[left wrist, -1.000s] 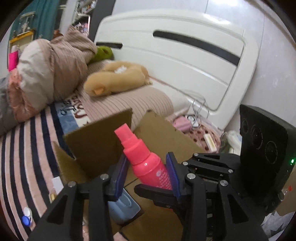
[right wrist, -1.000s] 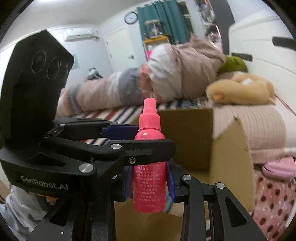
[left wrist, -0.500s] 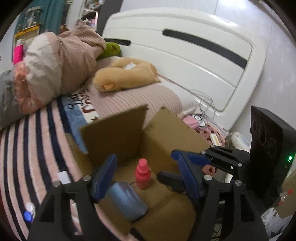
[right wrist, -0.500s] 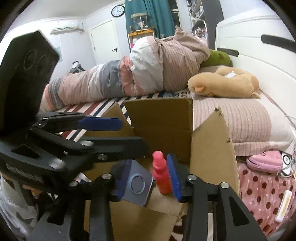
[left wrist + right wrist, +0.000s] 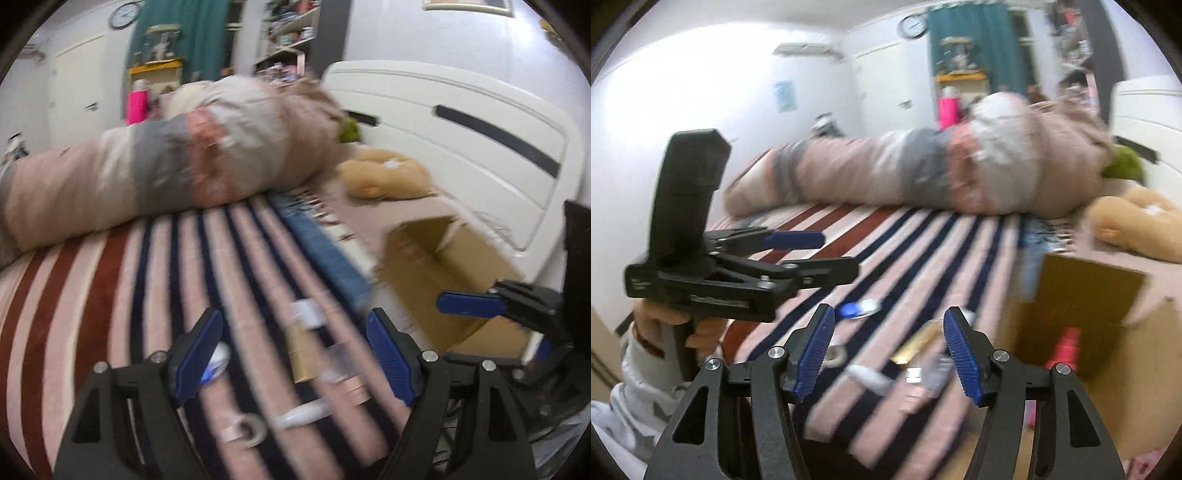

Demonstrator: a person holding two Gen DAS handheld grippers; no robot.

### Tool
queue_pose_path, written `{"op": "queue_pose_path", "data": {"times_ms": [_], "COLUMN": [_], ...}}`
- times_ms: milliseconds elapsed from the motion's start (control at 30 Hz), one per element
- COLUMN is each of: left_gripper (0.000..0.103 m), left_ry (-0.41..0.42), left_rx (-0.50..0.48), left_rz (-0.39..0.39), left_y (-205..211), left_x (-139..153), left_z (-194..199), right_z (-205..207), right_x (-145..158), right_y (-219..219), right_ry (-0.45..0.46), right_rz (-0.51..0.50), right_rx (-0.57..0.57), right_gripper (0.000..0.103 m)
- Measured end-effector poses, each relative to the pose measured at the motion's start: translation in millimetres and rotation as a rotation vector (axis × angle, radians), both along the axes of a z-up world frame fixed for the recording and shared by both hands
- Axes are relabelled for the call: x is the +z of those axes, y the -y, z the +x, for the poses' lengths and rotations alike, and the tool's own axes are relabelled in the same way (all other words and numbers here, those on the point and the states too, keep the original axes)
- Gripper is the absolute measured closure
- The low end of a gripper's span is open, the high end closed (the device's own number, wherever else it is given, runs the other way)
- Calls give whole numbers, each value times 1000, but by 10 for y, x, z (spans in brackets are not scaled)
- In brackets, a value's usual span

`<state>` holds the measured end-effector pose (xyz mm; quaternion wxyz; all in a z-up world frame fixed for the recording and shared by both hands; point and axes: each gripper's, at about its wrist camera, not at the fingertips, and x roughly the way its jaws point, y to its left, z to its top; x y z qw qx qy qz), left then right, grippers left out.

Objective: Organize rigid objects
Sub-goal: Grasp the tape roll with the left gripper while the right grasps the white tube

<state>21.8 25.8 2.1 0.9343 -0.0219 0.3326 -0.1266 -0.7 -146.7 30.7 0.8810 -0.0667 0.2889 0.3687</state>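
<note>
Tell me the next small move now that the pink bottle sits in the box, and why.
Probably bring the left gripper down onto the gold box lying on the striped bedspread. Both grippers' jaws have just been opening and hold nothing, the pink bottle stands in the cardboard box, and several small items remain loose on the bed, blurred.

Both views look forward and slightly downward from the handheld tools, low and close over the striped bedspread (image 5: pixel 110 295). The left wrist view faces across the bed toward the white headboard (image 5: pixel 461 147), cardboard box (image 5: pixel 443 266) at right. The right wrist view faces the far wall, box (image 5: pixel 1082 295) at right. Both share the bedspread, the rolled quilt (image 5: pixel 923 173) and the box.
</note>
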Motion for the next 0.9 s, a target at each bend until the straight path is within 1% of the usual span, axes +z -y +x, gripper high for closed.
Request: {"op": "queue_pose_path", "data": {"times_ms": [100, 133, 233, 300, 367, 400, 433, 500, 600, 667, 700, 767, 900], "left_gripper": [25, 25, 25, 25, 25, 25, 25, 25, 25, 25, 25, 25, 25], "left_ry": [-48, -64, -120, -169, -200, -211, -225, -262, -295, -302, -303, -308, -283], "left_rx": [31, 36, 72, 86, 76, 61, 44, 6, -23, -35, -40, -55, -98], "left_rz": [-16, -27, -52, -29, -32, -48, -70, -109, -121, -118, -126, -155, -154], "left_y": [-285, -359, -564, -599, -647, -684, -714, -756, -761, -740, -738, -733, -658], "left_x": [-340, -438, -790, -997, -1129, -1173, -1219, -1316, -1410, -1434, -1441, -1459, -1442], "left_z": [-30, -35, -29, -8, -28, -32, -31, -29, -50, -72, -65, -80, -107], "right_z": [-7, 3, 80, 155, 229, 289, 354, 430, 437, 427, 432, 496, 426], "right_x": [-207, -325, -619, -915, -1124, -1218, -1326, -1427, -1437, -1441, -1433, -1461, -1426], "right_y": [-336, -452, -596, -661, -684, -701, -707, -706, -748, -820, -841, -913, -922], "right_ry": [-39, -66, -141, -205, -255, -278, -299, -321, -326, -307, -295, -258, -211], "right_rz": [-53, -78, -132, -192, -237, -260, -286, -308, -291, -314, -328, -366, -367], "right_rx": [50, 60, 55, 24, -8, -24, -49, -78, -45, -31, -36, -61, -76], "right_gripper": [45, 44, 44, 44, 42, 40, 32, 30, 30, 31, 31, 41, 41]}}
